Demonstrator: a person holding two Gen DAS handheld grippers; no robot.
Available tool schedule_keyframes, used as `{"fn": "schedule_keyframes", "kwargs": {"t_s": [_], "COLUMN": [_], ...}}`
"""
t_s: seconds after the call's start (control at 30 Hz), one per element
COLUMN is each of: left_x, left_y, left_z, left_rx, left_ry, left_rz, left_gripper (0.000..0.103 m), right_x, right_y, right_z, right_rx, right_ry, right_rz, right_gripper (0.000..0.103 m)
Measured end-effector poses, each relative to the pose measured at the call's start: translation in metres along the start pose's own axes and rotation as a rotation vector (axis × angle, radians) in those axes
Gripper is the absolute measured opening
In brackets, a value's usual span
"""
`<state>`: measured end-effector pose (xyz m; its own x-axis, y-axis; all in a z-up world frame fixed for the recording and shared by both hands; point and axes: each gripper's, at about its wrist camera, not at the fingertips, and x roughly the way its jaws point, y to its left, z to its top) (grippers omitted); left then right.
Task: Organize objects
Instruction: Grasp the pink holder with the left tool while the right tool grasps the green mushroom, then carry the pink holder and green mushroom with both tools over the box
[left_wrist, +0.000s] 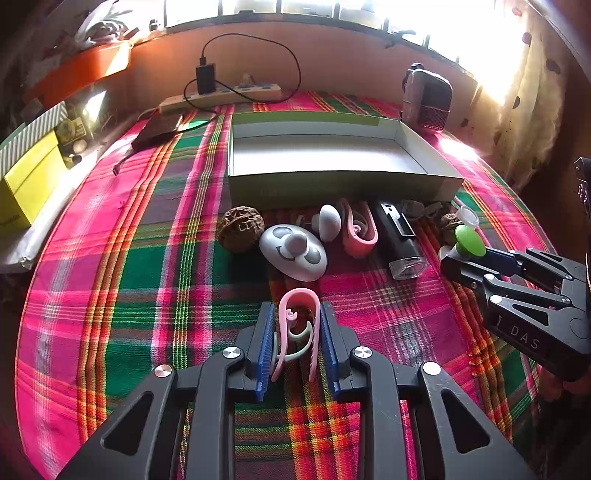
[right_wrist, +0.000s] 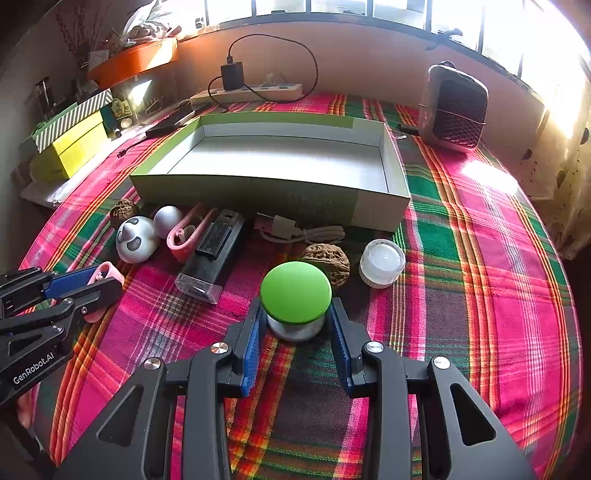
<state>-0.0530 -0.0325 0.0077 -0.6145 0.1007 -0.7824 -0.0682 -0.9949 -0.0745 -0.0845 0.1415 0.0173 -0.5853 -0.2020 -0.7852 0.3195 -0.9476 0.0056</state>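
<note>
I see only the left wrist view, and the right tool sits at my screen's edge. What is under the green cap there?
Observer: A white round base; the right gripper has its pads against both sides.
Operator: What lies beyond the cap?
Observer: A walnut right behind the green cap, with a white ribbed lid to its right.
Operator: And before the box?
Observer: A coiled pale cable lies along the near wall of the box.

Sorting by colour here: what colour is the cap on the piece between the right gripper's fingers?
Bright green cap, over a silvery base; clearest in the right wrist view.
</note>
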Motion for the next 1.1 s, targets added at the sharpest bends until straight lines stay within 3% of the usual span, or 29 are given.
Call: {"fn": "schedule_keyframes", "kwargs": {"t_s": [0.33,0.37,1.1], "left_x": [0.000,-0.001,-0.008], "left_y": [-0.002,-0.001,-0.006], "left_z": [0.004,0.005,0.025], "left_rx": [-0.013,-0.018,-0.006], "left_ry": [0.003,0.000,-0.021], "left_rz": [0.009,0.003,-0.015], "left_gripper": [0.022,0.022,0.022], "right_x": [-0.003,-0.006,-0.016], "right_y": [-0.001,-0.002,-0.007], "right_z": [-0.001,0.000,0.006], "right_rx": [0.020,0.021,0.042], "right_ry": [-0.012,-0.020,-0.065], "right_rz": [0.003,0.004,0.054], "right_gripper": [0.033,0.018,0.018]}}
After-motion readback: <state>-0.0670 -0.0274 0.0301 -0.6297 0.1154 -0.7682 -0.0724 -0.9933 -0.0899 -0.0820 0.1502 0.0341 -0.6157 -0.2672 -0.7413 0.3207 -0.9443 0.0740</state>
